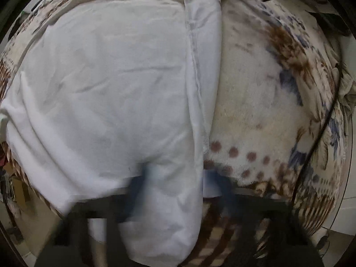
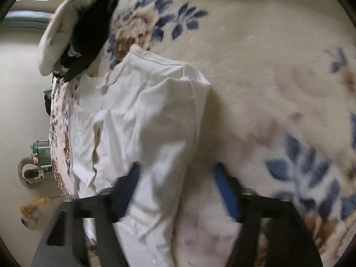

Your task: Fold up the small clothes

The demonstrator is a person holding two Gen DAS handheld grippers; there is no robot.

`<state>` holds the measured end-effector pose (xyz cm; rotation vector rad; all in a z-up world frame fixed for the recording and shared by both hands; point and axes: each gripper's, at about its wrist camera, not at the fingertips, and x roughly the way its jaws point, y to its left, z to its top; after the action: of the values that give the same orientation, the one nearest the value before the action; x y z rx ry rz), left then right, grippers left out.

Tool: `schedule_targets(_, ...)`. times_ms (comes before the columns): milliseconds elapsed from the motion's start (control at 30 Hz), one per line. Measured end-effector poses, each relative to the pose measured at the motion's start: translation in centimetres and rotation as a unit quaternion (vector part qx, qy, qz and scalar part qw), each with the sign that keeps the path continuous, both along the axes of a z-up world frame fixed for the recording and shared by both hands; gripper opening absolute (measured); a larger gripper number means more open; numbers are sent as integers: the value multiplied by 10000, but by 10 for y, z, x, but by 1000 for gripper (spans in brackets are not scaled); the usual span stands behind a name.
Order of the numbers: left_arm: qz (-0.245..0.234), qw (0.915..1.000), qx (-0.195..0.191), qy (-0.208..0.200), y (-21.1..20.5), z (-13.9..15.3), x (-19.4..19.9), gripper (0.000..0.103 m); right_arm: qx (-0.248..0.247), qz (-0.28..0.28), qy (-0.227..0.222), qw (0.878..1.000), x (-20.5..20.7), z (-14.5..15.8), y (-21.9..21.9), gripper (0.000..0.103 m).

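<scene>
Where blur smears left fingers (image 1: 142, 191), white garment (image 1: 106, 84) covers them.

The white garment (image 1: 106, 93) is thin, matt woven cloth, lightly creased, with a stitched seam running toward twelve o'clock. Under it the floral blanket (image 1: 255, 102) looks plush and fuzzy. At six o'clock, the right gripper (image 2: 178, 187) has matt black plastic arms with smooth blue pads (image 2: 224, 187).

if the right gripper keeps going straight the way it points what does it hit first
Most likely the white garment: the right gripper is open and straddles its near edge, with the floral blanket underneath. Depth is unclear through blur.
</scene>
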<state>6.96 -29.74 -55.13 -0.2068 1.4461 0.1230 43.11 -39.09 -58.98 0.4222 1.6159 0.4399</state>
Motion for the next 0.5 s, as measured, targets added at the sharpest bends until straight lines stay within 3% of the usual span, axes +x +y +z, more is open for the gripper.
schedule_targets(33, 16, 10000, -61, -26, 4, 1, 1, 12, -10, 1, 9, 10000, 2, -3, 4, 44)
schedule_targets(100, 151, 9995, -195, -219, 17, 11, 0, 4, -12, 46, -48, 10000, 5, -2, 13, 15)
schedule_targets(200, 261, 9983, -220, -463, 33, 32, -5, 3, 30, 76, -119, 9999, 5, 8, 22, 7)
schedule_targets(500, 905, 9911, -403, -885, 102, 93, -16, 3, -55, 419, -517, 9978, 6, 78, 49, 4)
